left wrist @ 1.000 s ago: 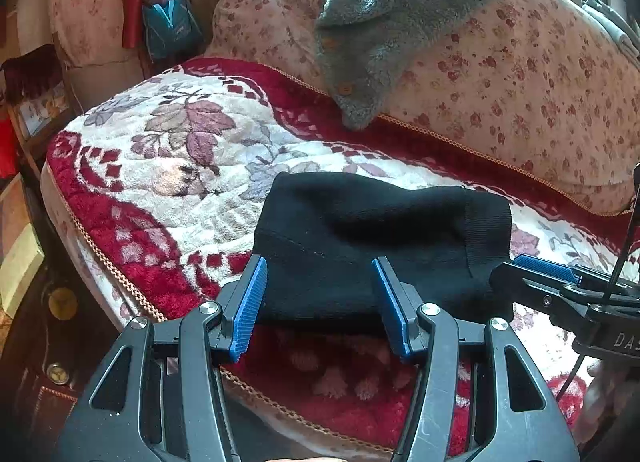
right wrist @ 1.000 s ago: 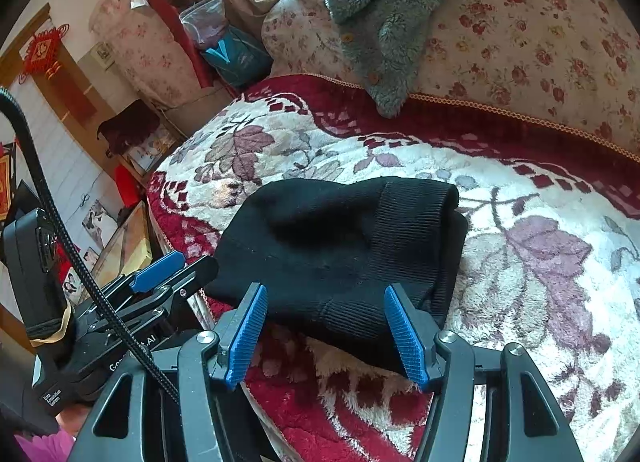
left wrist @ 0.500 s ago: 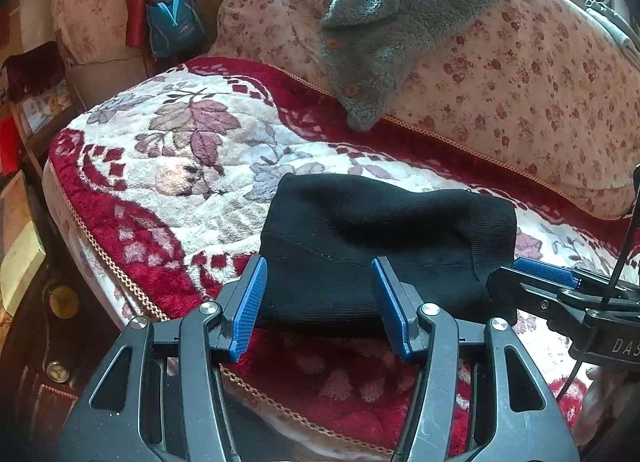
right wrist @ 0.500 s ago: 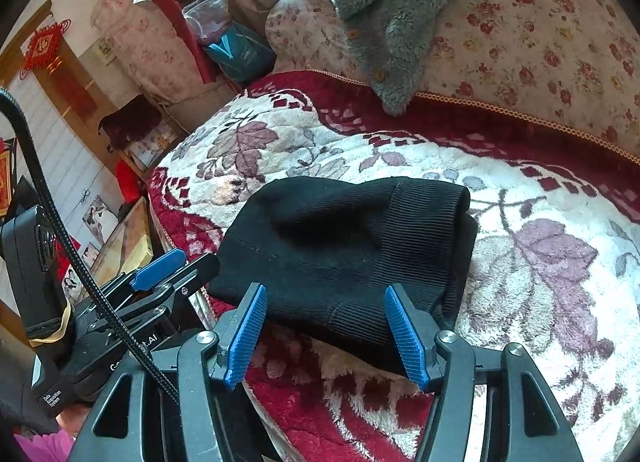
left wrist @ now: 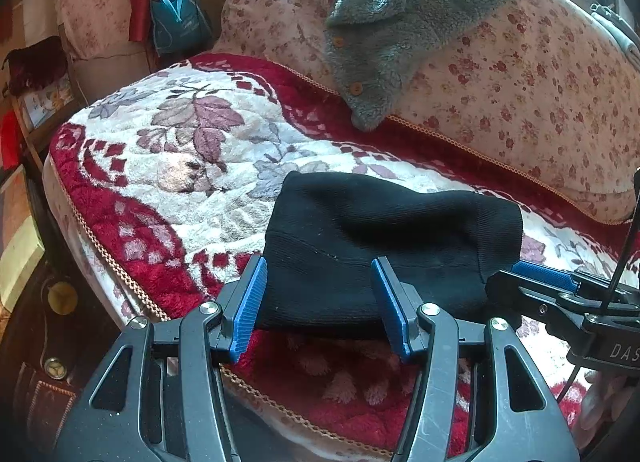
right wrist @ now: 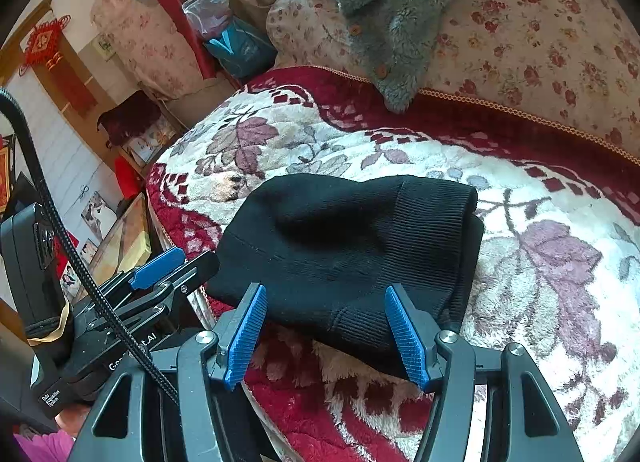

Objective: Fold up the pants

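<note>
The black knit pants [left wrist: 380, 246] lie folded into a compact bundle on the red and white floral sofa cover [left wrist: 192, 166], near its front edge; they also show in the right wrist view [right wrist: 344, 246]. My left gripper [left wrist: 320, 302] is open and empty, just short of the bundle's near edge. My right gripper [right wrist: 326, 336] is open and empty, also just in front of the bundle. The other gripper's blue fingertip shows at the right of the left view [left wrist: 544, 274] and at the left of the right view [right wrist: 158, 262].
A grey fleece garment [left wrist: 400, 22] hangs over the floral sofa back [left wrist: 520, 94]. A bag [left wrist: 176, 22] and clutter stand past the sofa's left end. The sofa's front edge [left wrist: 132, 286] drops to the floor at left.
Both grippers have drawn back slightly from the folded pants; the bundle sits a little farther away in both views. The pants have not moved.
</note>
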Action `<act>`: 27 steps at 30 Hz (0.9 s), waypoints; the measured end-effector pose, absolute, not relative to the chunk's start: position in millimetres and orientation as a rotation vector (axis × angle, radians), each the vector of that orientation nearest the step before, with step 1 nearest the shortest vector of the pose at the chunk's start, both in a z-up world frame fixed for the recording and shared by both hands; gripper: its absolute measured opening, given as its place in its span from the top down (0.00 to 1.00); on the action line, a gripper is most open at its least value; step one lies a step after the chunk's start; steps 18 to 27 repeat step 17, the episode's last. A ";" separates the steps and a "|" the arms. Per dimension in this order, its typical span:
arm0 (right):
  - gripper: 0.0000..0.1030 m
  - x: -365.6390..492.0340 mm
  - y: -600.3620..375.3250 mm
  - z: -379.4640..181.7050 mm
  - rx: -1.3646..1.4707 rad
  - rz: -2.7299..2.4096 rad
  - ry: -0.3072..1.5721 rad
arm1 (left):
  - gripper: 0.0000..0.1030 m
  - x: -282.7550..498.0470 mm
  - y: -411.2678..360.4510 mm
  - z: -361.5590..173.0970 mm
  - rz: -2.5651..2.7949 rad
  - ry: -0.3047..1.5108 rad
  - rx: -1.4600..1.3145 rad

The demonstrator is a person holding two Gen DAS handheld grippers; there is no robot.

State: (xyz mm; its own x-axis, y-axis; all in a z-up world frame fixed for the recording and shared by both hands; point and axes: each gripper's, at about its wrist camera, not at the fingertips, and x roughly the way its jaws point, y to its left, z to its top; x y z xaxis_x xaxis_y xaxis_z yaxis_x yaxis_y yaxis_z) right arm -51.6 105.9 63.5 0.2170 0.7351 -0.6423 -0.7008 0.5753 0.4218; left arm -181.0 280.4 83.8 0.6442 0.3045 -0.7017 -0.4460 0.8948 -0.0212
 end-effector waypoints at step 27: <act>0.42 -42.7 77.7 64.4 0.083 0.957 0.909 | 0.47 -169.2 252.8 91.8 0.368 0.719 -0.206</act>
